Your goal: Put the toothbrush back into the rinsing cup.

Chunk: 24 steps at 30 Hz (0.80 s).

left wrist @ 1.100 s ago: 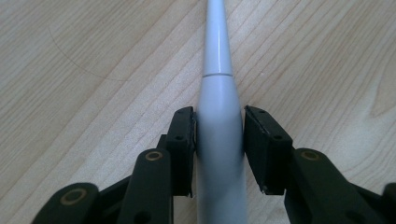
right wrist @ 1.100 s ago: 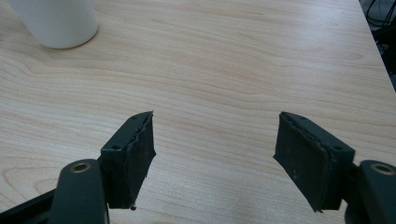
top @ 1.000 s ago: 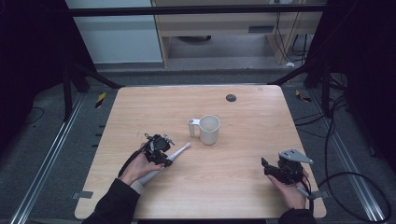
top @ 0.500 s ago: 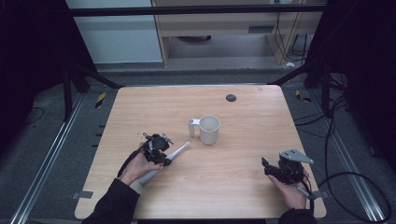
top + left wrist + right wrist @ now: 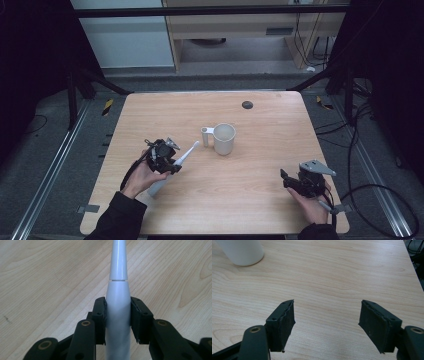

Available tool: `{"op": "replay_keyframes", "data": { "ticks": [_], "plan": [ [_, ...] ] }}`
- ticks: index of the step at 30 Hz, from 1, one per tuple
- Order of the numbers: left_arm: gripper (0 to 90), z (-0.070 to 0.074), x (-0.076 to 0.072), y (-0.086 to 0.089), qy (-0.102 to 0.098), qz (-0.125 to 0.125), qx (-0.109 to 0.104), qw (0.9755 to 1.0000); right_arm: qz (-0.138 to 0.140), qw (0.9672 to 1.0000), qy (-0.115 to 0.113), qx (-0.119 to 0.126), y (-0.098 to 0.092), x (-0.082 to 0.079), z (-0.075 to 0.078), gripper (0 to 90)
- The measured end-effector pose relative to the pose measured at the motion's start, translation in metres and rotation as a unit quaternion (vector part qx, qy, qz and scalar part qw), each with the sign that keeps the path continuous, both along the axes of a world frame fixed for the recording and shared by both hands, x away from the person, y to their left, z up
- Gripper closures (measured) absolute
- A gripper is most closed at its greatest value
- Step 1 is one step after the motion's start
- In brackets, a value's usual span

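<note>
A white electric toothbrush (image 5: 186,152) lies slanted in my left gripper (image 5: 167,159) at the table's front left, its head pointing toward a white mug (image 5: 223,138) near the middle. In the left gripper view both pads (image 5: 99,312) press on the thick handle of the toothbrush (image 5: 117,287), and the thin neck runs on ahead over the wood. My right gripper (image 5: 288,180) rests near the front right edge, open, with bare table between its fingers. In the right gripper view the gripper (image 5: 327,312) has its jaws wide apart and the mug (image 5: 240,251) stands at the far left.
A small dark disc (image 5: 247,104) lies near the far edge of the wooden table (image 5: 260,210). Metal rails and cables run along the floor on both sides. A person's hands come in at the front edge.
My left gripper has risen a little with the toothbrush, and the brush head now sits higher and nearer the mug's handle. The right gripper has stayed put.
</note>
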State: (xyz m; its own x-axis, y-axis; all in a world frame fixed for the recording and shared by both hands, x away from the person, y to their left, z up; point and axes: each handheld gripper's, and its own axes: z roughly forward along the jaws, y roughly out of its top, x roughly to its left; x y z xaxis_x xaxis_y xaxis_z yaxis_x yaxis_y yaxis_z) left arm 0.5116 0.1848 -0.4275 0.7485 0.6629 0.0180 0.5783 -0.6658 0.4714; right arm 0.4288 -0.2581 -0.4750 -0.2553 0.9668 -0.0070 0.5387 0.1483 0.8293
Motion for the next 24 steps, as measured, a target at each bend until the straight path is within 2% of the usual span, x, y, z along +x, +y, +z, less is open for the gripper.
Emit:
{"op": "replay_keyframes", "data": {
  "ticks": [6,7,8,11,14,15,16,17,18,19,21,22,23,24],
  "plan": [
    [66.8,0.015,-0.005,0.006,-0.025,0.008,-0.021,0.9994,-0.001,1.0,0.0,0.0,0.0,0.0,0.0,28.4],
    [66.8,0.02,-0.007,0.007,-0.041,0.015,-0.036,0.9984,-0.002,1.0,0.0,0.001,0.0,0.0,0.0,28.4],
    [66.8,0.02,-0.007,0.007,-0.041,0.015,-0.036,0.9984,-0.002,1.0,0.0,0.001,0.0,0.0,0.0,28.4],
    [66.8,0.028,-0.01,0.009,-0.065,0.026,-0.058,0.9959,-0.001,1.0,-0.002,-0.001,0.0,0.0,0.0,28.3],
    [66.8,0.033,-0.013,0.012,-0.087,0.038,-0.08,0.9922,-0.002,1.0,-0.002,0.0,0.0,0.0,0.0,28.2],
    [66.8,0.036,-0.015,0.013,-0.105,0.048,-0.093,0.989,-0.001,1.0,-0.003,-0.001,0.0,0.0,0.0,28.1],
    [66.8,0.036,-0.015,0.013,-0.105,0.048,-0.093,0.989,-0.001,1.0,-0.003,0.0,0.0,0.0,0.0,28.1],
    [66.8,0.037,-0.015,0.014,-0.114,0.052,-0.097,0.9873,-0.001,1.0,-0.003,0.0,0.0,0.0,0.0,28.1],
    [66.7,0.037,-0.016,0.014,-0.127,0.058,-0.107,0.9844,-0.001,1.0,-0.002,0.001,0.0,0.0,0.0,28.0],
    [66.7,0.037,-0.016,0.014,-0.127,0.058,-0.107,0.9844,-0.001,1.0,-0.002,0.001,0.0,0.0,0.0,28.0],
    [66.8,0.038,-0.016,0.015,-0.138,0.064,-0.115,0.9816,-0.001,1.0,-0.004,-0.001,0.001,0.0,0.0,27.9],
    [66.8,0.04,-0.017,0.015,-0.152,0.07,-0.121,0.9784,-0.001,1.0,-0.003,0.0,0.001,0.0,0.0,27.7],
    [66.8,0.04,-0.017,0.015,-0.152,0.07,-0.121,0.9784,-0.001,1.0,-0.003,0.0,0.001,0.0,0.0,27.7],
    [66.8,0.041,-0.018,0.015,-0.157,0.073,-0.127,0.9768,-0.001,1.0,-0.003,0.0,0.001,0.0,0.0,27.6]
  ]
}}
